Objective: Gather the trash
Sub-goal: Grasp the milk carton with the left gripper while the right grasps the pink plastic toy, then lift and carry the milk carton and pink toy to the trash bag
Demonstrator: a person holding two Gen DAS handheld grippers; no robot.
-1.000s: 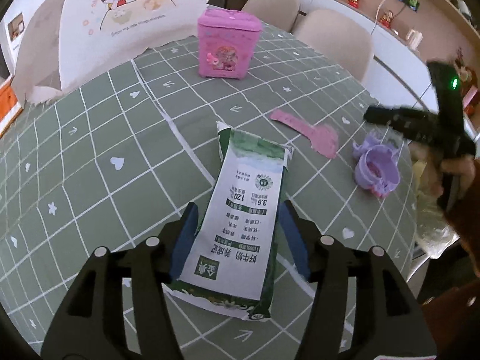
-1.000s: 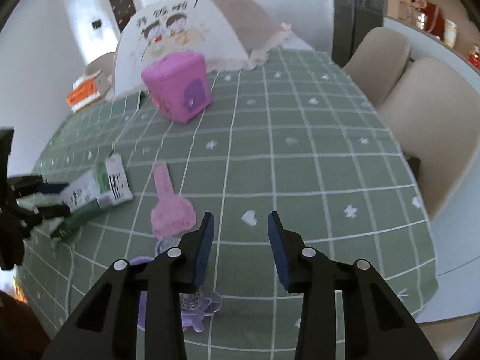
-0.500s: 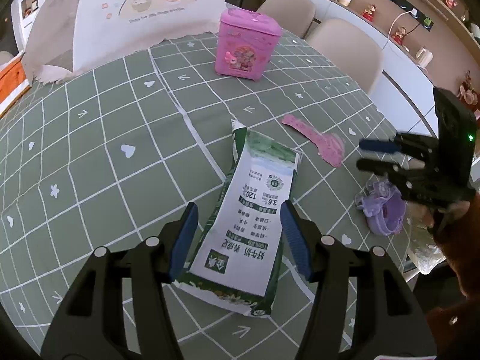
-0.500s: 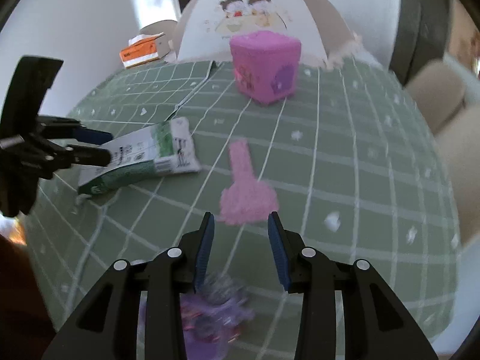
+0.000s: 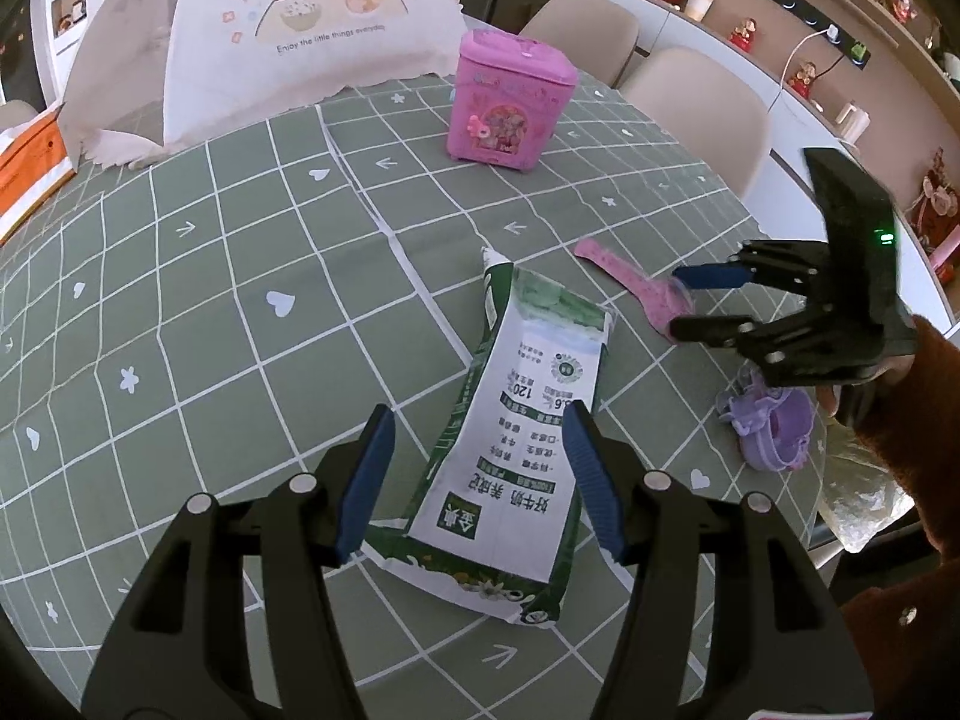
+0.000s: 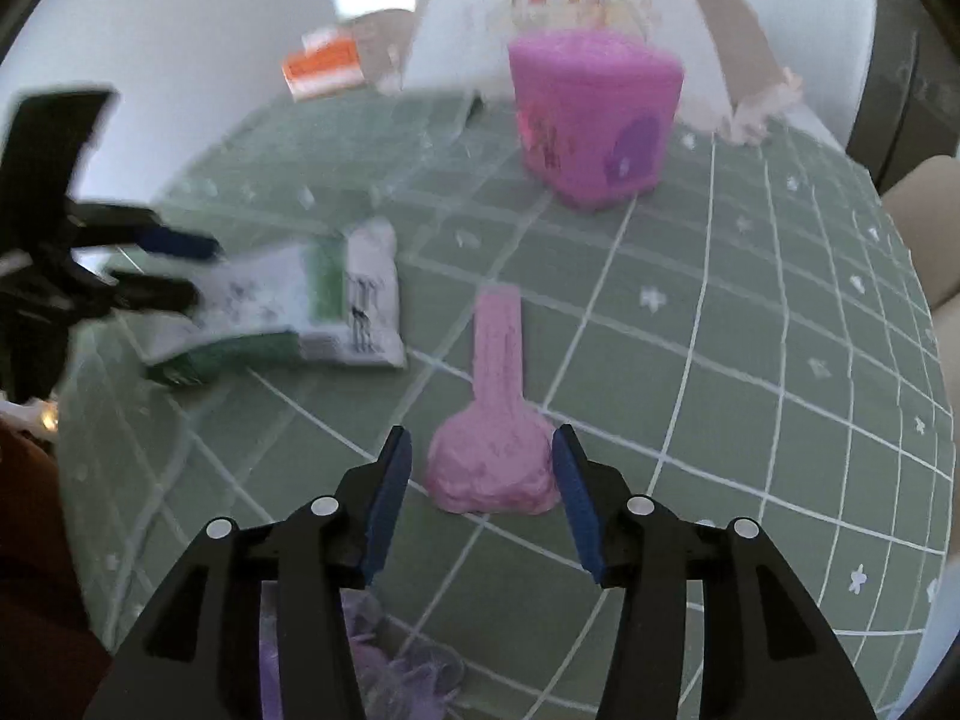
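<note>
From my left wrist camera, my left hand-held gripper [image 5: 477, 468] stands wide open, its blue-padded fingers [image 5: 367, 480] straddling the near end of the flattened green-and-white milk carton [image 5: 516, 450], which lies on the green checked tablecloth of the surface [image 5: 240, 300]. I cannot tell whether the right pad touches the carton's edge; the left pad is clear of it. Beyond the carton's far end lies the pink flat wrapper with a long neck [image 5: 630, 291], and my right hand-held gripper [image 5: 690, 306] hangs over its wide end, jaws parted. A crumpled purple plastic piece [image 5: 774, 426] sits near the surface's right edge. The pink lidded box [image 5: 510, 108] stands further back.

From my right wrist camera, which is blurred, my right hand-held gripper [image 6: 483, 504] is open and holds nothing, its fingers on either side of the wrapper's [image 6: 495, 420] wide end. The carton [image 6: 300, 312] lies to the left, with my left hand-held gripper [image 6: 180, 270] at its far end.
</note>
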